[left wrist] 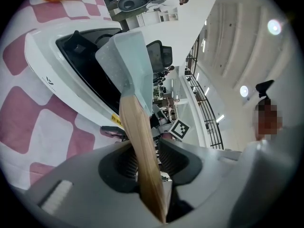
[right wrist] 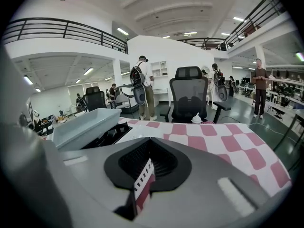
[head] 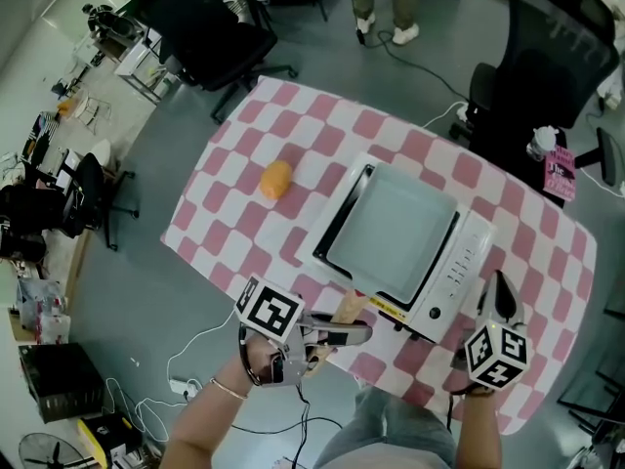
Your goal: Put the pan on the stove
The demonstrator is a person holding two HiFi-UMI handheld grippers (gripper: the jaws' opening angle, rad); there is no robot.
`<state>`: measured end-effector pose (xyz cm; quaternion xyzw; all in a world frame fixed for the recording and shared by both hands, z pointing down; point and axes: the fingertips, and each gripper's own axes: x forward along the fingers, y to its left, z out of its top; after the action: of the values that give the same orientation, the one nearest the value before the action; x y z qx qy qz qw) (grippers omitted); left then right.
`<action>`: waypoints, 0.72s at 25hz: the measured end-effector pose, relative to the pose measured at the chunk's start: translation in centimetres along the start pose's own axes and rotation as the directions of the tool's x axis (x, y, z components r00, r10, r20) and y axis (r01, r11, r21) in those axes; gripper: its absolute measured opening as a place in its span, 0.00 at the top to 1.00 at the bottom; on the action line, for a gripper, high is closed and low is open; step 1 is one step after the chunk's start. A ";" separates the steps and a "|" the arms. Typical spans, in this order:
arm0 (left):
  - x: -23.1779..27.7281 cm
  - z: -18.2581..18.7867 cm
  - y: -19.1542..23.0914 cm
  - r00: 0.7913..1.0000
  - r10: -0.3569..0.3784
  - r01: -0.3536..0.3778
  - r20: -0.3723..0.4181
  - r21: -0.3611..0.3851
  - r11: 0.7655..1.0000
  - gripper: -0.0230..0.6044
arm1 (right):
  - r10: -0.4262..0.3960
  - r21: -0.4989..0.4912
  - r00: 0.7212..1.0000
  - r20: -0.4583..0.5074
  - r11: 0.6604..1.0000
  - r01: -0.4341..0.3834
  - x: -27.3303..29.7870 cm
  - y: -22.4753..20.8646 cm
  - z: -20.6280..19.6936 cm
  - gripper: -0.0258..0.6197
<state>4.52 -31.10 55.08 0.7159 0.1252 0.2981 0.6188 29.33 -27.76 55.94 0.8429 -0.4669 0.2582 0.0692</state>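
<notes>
On the checkered counter [head: 230, 225], the white stove [head: 459, 262] sits toward my side. The grey square pan [head: 391, 228] is over its black top. From the right gripper view, the pan's near edge looks tipped up off the glass; I can't tell whether the far edge touches.

My left claw [head: 342, 332] is pinching the pan's wooden handle [head: 350, 309], which runs straight between the jaws. My right claw [head: 500, 296] is pressed together on nothing, just beside the stove's control-panel corner.

Around it: an orange lump [head: 276, 179] sits on the counter left of the stove, well apart. A black office chair [head: 557, 66] is at the far right edge and another chair [head: 210, 37] is at the far left. Nothing lies on the stove top besides the pan.
</notes>
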 end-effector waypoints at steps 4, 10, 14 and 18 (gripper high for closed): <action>-0.4 0.3 0.3 1.000 -0.005 0.005 0.021 0.001 1.000 0.74 | 0.003 0.002 1.000 0.005 1.000 -0.003 -0.3 -0.1 0.3 0.94; -1.6 0.9 0.5 0.997 -0.028 0.028 0.066 0.007 1.000 0.67 | 0.012 0.000 1.000 0.013 1.000 -0.012 -1.3 0.1 1.1 0.94; -3.3 1.0 0.5 0.981 -0.057 0.082 0.188 -0.131 0.988 0.65 | 0.025 -0.014 0.999 0.022 1.000 -0.025 -2.1 0.4 2.0 0.94; -5.7 1.8 0.3 0.947 -0.052 0.070 0.317 -0.043 0.997 0.64 | 0.020 -0.036 0.999 0.049 0.999 -0.018 -3.6 0.3 3.3 0.95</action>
<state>0.95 -35.76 53.73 0.7332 0.0387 0.1637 0.6589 28.70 -26.37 51.28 0.8432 -0.4811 0.2295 0.0701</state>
